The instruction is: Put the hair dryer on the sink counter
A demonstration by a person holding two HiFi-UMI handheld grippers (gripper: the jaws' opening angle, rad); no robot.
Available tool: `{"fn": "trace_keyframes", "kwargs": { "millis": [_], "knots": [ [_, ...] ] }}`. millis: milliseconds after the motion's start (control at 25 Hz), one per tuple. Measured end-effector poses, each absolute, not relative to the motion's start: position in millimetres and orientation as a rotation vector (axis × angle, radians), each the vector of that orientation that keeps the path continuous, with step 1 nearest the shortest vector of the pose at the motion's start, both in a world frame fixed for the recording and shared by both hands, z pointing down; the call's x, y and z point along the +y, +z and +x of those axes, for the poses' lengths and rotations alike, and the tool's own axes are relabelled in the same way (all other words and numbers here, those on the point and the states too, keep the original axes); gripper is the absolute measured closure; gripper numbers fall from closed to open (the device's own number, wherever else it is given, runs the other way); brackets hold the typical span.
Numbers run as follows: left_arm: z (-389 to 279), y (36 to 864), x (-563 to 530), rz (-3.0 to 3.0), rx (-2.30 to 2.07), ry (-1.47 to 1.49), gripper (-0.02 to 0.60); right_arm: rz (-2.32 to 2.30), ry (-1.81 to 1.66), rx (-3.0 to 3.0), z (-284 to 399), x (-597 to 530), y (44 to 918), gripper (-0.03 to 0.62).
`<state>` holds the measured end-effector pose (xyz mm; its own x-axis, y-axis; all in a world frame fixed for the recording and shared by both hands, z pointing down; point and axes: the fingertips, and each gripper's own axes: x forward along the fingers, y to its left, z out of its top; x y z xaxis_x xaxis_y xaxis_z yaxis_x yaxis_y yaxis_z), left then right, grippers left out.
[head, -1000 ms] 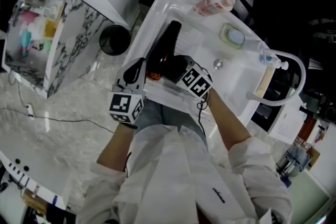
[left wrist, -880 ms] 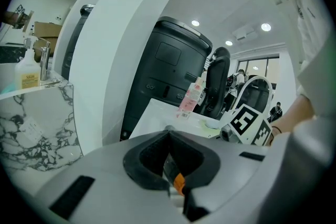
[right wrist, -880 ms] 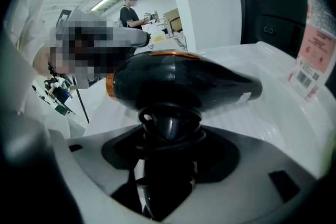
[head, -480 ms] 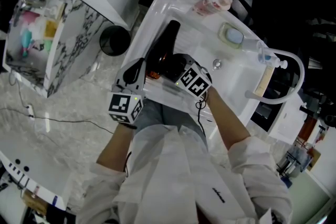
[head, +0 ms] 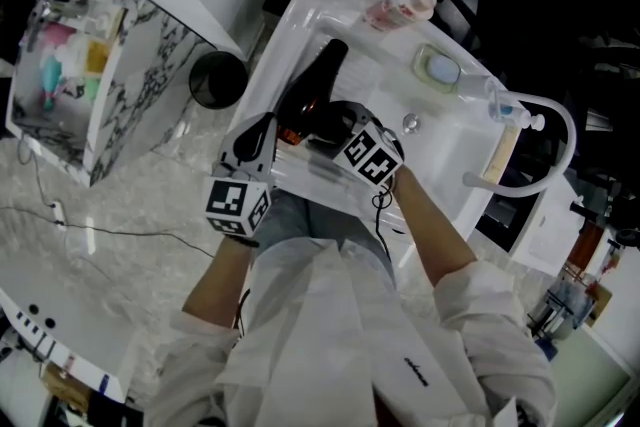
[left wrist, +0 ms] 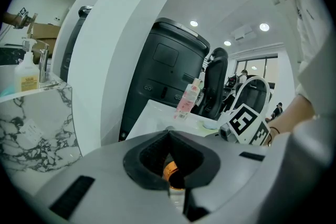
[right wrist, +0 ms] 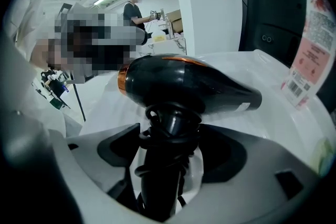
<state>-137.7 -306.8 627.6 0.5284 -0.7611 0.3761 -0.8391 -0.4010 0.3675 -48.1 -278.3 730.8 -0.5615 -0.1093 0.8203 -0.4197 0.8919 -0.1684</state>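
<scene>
Head view: the hair dryer (head: 312, 87) is seen lying lengthwise over the left strip of the white table (head: 292, 20), between the outer edge and the basin, with the nozzle directed toward the pink bottle (head: 400, 9) at the far end.
Right gripper: the right gripper (head: 322, 123) is clamped on the dryer handle, around which the cord is wound. In the right gripper view the handle fills the space between the jaws.
Left gripper: the left gripper (head: 262, 127) is held just beside the rear end of the dryer. In the left gripper view its jaws are seen closed tip to tip with nothing clamped, and the orange rear ring (left wrist: 169, 170) is glimpsed past them.
Contact: the barrel is shown very near the table surface, but whether its weight is already borne there cannot be told.
Step in hand: set-down and release is judged to be the current step, and the task is judged nearly complete.
Method: the barrel should be lowered until it is supported along its length before the jaws are parted. The grip should be eased gradually, so that any roll of the round barrel is noticed in time.
Withdrawal: the right gripper should be drawn back along the line of the handle, so that the wound cord is not snagged by a jaw.
Risk: a roll toward the basin or off the outer edge is possible if the dryer is released while tilted.
Clearance: the pink bottle stands well ahead of the nozzle and should not be disturbed.
</scene>
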Motion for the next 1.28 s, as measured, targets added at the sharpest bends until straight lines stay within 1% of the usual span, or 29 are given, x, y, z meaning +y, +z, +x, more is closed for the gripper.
{"fn": "trace_keyframes", "kwargs": {
  "millis": [480,600,680,800,1000,1160,1280],
  "knots": [
    [-126.6,611.0,-307.4,2.278,-1.299,0.189,0.554,0.494,0.429,-2.179,-21.2,-279.4,706.7,0.238],
    [-123.6,601.2,-306.8,2.284,-1.299,0.171,0.555,0.584,0.433,-2.195,-9.7,-279.1,689.7,0.275],
    [-120.7,593.9,-305.8,2.289,-1.295,0.157,0.555,0.657,0.422,-2.206,-3.8,-278.2,675.2,0.331],
    [-112.9,582.6,-305.5,2.316,-1.285,0.154,0.555,0.769,0.395,-2.272,0.7,-279.5,645.4,0.396],
    [-98.2,559.5,-299.8,2.356,-1.261,0.144,0.555,0.945,0.384,-2.409,7.3,-281.5,587.8,0.478],
    [-87.1,530.9,-294.9,2.379,-1.244,0.102,0.554,1.094,0.355,-2.463,18.8,-284.5,543.0,0.572],
    [-76.9,509.4,-291.8,2.427,-1.227,0.082,0.554,1.201,0.33,-2.492,30.9,-285.0,513.0,0.576]
  ]
}}
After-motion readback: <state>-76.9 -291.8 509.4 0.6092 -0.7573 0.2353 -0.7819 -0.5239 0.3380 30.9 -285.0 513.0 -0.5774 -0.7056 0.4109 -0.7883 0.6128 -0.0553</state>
